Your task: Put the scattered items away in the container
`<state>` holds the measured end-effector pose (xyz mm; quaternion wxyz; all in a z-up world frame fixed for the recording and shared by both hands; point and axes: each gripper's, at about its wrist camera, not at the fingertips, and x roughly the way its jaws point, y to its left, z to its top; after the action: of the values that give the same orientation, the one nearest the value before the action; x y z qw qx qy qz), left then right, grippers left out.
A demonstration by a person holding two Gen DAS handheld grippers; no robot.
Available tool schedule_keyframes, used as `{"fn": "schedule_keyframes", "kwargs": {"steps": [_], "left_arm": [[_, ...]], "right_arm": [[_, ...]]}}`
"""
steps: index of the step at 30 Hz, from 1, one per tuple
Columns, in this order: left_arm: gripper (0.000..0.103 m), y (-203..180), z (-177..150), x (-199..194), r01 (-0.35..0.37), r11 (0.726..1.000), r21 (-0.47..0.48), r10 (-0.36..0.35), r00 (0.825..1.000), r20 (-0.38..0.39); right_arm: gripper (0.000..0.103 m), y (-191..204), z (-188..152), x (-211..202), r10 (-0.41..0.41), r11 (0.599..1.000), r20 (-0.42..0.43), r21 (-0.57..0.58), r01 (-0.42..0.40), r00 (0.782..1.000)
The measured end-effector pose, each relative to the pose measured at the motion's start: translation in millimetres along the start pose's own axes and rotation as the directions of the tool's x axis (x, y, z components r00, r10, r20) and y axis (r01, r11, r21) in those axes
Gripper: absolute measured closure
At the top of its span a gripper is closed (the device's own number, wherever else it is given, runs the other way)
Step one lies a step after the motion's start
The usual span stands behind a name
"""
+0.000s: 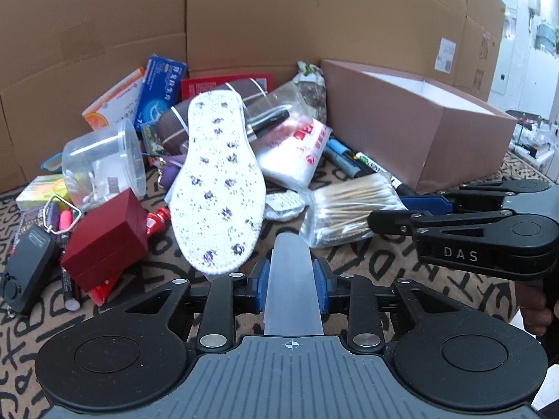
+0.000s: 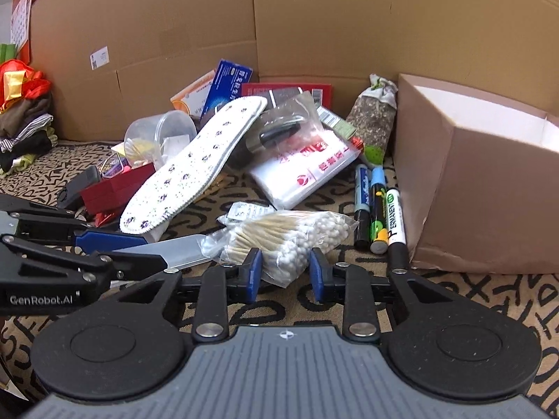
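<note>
My left gripper (image 1: 291,286) is shut on a flat translucent grey plastic strip (image 1: 291,272) that sticks out forward between its blue pads. The right wrist view shows that gripper (image 2: 139,249) and the strip (image 2: 174,249) at the left. My right gripper (image 2: 285,272) has its blue pads closed on the near end of a clear bag of cotton swabs (image 2: 290,237) lying on the patterned mat. From the left wrist view it (image 1: 394,209) reaches in from the right onto the bag (image 1: 342,209). The open pinkish-brown box (image 1: 419,129) (image 2: 489,192) stands at the right.
A floral insole (image 1: 216,181) leans on a heap of packets, a clear cup (image 1: 101,160) and a red case (image 1: 104,241). Three markers (image 2: 377,206) lie beside the box. Cardboard walls (image 2: 314,17) close the back. Folded clothes (image 2: 24,132) sit far left.
</note>
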<state>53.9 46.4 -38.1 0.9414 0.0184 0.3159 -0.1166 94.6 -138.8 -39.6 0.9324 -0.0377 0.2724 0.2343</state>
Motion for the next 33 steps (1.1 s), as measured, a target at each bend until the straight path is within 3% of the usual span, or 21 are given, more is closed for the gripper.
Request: {"fn": "schedule_keyframes", "kwargs": {"steps": [13, 22, 23, 24, 26, 27, 32, 33], "left_arm": [[0.077, 2.9, 5.6, -5.2, 0.047, 0.999, -0.021, -0.047, 0.999, 0.006], [0.077, -1.0, -10.9, 14.7, 0.068, 0.997, 0.046, -0.063, 0.992, -0.107], [0.071, -0.7, -11.2, 14.7, 0.071, 0.996, 0.048, -0.066, 0.992, -0.108], [0.057, -0.4, -11.1, 14.8, 0.079, 0.996, 0.048, -0.073, 0.991, -0.111], [0.049, -2.6, -11.6, 15.2, 0.095, 0.994, 0.059, -0.088, 0.99, -0.112], [0.046, -5.0, -12.3, 15.5, 0.095, 0.993, 0.072, -0.087, 0.99, -0.109], [0.047, -14.5, -14.3, 18.2, 0.074, 0.989, 0.128, -0.063, 0.994, -0.092], [0.062, -14.2, -13.8, 18.8, 0.069, 0.989, 0.128, -0.058, 0.994, -0.088]], "right_arm": [[0.074, -9.0, 0.7, -16.4, -0.019, 1.0, 0.025, 0.008, 0.019, 1.0], [0.072, -15.5, -11.6, 2.2, -0.001, 0.998, -0.104, 0.062, 0.008, 0.995], [0.07, -15.5, -11.8, 2.3, -0.003, 0.998, -0.102, 0.065, 0.01, 0.995], [0.058, -15.1, -11.7, 3.5, -0.008, 0.998, -0.103, 0.064, 0.015, 0.995], [0.04, -14.1, -12.0, 6.3, -0.021, 0.998, -0.104, 0.059, 0.028, 0.994], [0.037, -13.4, -12.4, 8.3, -0.027, 0.998, -0.102, 0.056, 0.033, 0.994], [0.036, -10.9, -11.4, 16.2, -0.032, 0.998, -0.084, 0.047, 0.036, 0.996], [0.036, -10.9, -11.0, 18.1, -0.03, 0.998, -0.079, 0.048, 0.034, 0.996]]}}
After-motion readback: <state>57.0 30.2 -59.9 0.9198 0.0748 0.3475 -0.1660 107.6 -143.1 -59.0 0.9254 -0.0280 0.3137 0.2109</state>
